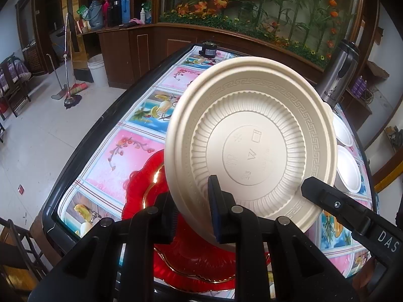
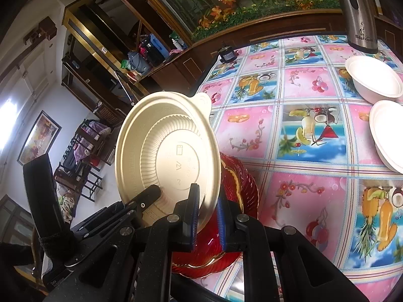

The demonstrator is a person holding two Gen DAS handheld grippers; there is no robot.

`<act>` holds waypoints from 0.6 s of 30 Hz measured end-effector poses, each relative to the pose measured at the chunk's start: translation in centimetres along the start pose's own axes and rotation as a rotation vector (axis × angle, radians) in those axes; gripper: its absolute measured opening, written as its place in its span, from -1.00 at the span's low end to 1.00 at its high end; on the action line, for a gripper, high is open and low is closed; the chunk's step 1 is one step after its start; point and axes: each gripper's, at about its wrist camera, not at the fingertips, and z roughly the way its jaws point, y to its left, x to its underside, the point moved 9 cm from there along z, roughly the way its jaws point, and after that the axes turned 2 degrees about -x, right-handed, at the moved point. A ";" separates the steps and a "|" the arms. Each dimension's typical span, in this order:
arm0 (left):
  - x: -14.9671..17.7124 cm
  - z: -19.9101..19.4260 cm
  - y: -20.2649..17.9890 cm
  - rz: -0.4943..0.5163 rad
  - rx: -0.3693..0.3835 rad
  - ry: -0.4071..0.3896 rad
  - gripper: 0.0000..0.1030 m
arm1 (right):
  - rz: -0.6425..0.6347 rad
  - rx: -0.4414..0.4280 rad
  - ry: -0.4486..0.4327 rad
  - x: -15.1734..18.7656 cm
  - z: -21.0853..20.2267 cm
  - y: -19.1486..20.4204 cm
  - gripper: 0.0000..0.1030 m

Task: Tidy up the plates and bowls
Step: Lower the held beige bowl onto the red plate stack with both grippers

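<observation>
A cream ribbed bowl [image 1: 252,141] is held tilted above the table with its underside toward both cameras. My left gripper [image 1: 194,216] is shut on its lower rim. My right gripper [image 2: 207,216] is shut on the rim [image 2: 201,201] of the same bowl [image 2: 166,151], a little further along. In the left wrist view the right gripper [image 1: 312,186] comes in from the right. In the right wrist view the left gripper [image 2: 151,193] reaches the rim from the left. Under the bowl a red gold-edged plate [image 1: 141,188] [image 2: 239,183] lies on the table.
Two white bowls [image 2: 372,80] [image 2: 388,133] sit at the table's right side, also in the left wrist view [image 1: 343,130] [image 1: 348,168]. A steel flask [image 1: 337,75] [image 2: 357,12] stands behind them. A small black object [image 1: 207,49] is at the far edge. The table's left edge [image 1: 83,151] drops to the floor.
</observation>
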 end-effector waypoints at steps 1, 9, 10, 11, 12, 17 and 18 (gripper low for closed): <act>0.0 0.0 0.0 0.000 0.000 -0.001 -0.63 | -0.001 0.000 0.000 0.0 0.0 0.0 -0.75; 0.9 -0.7 0.5 -0.016 0.012 0.001 -0.63 | -0.008 -0.007 0.005 0.6 -0.1 0.4 -0.75; 1.0 -0.8 0.6 -0.017 0.014 0.001 -0.63 | -0.009 -0.008 0.006 0.7 -0.1 0.5 -0.75; 1.1 -0.9 0.6 -0.018 0.017 0.002 -0.63 | -0.009 -0.011 0.007 0.9 -0.2 0.5 -0.75; 1.3 -1.0 0.7 -0.019 0.019 0.001 -0.63 | -0.009 -0.012 0.008 1.1 -0.3 0.6 -0.75; 2.0 -1.5 0.8 -0.019 0.024 0.005 -0.63 | -0.013 -0.019 0.012 1.8 -0.6 0.8 -0.75; 2.2 -1.5 0.9 -0.018 0.022 0.008 -0.63 | -0.014 -0.021 0.015 2.0 -0.6 0.8 -0.76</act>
